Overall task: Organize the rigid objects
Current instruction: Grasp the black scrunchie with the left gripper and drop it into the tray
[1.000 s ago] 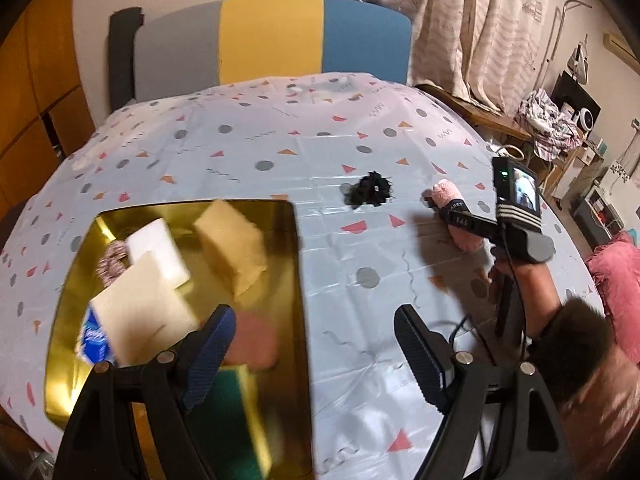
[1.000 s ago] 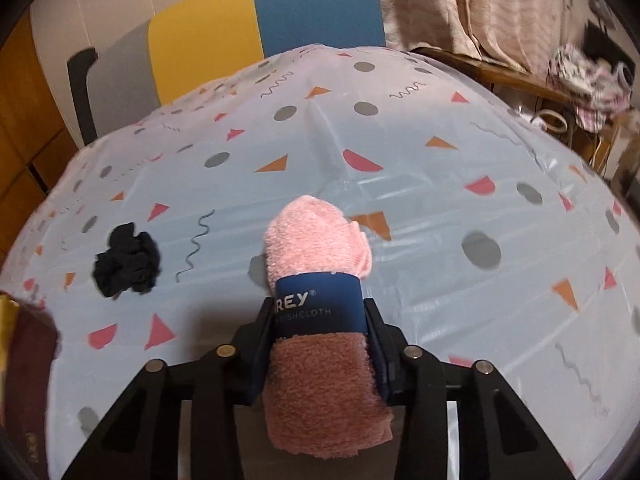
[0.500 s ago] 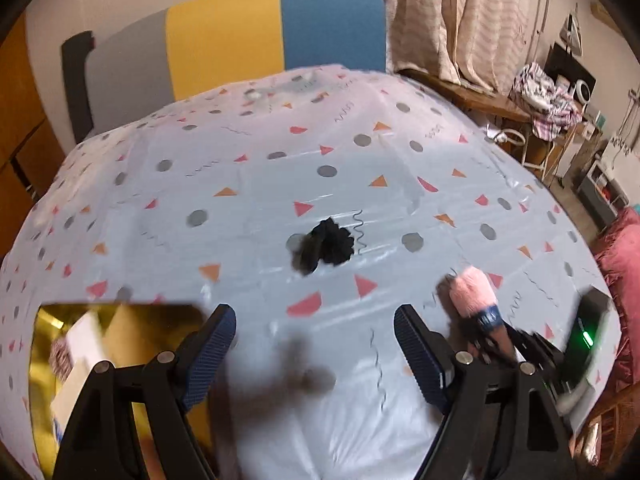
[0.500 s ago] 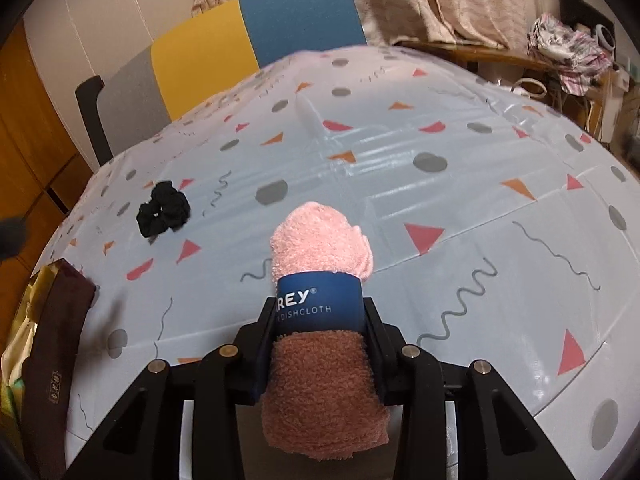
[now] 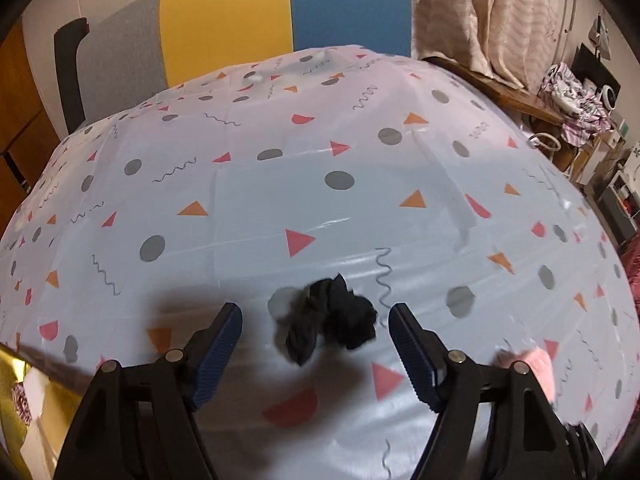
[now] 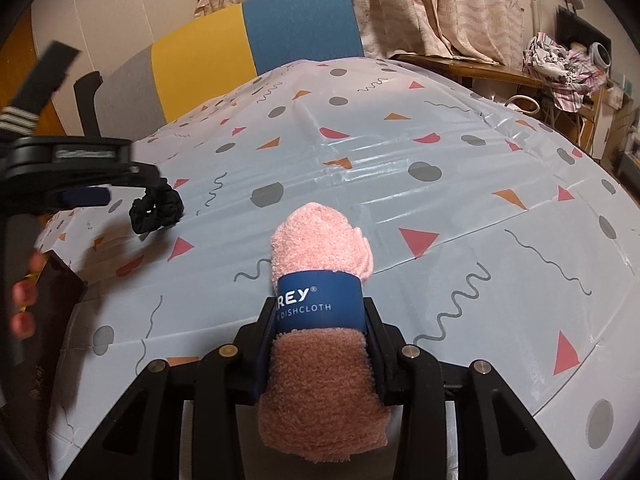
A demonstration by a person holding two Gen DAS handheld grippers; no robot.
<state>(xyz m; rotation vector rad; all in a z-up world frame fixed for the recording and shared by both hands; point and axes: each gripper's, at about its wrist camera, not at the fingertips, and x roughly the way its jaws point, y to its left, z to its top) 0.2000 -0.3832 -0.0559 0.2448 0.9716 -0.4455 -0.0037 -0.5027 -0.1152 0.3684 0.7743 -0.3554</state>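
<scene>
Swinging off the gold tray (image 5: 10, 376), now only a sliver at lower left, the left gripper (image 5: 316, 322) has arrived wide open around the black fabric scrunchie (image 5: 328, 326) at lower centre, ready to close. The right gripper (image 6: 320, 320) stays clamped on the rolled pink dishcloth (image 6: 320, 360). Tray contents are hidden.

A table (image 5: 360, 184) covered in a glossy pale cloth printed with grey dots, coloured triangles and squiggles fills both frames. A crumpled black fabric scrunchie (image 5: 328, 322) lies on it at lower centre of the left view, and a shiny gold tray (image 5: 12, 408) sits at the lower left edge.
</scene>
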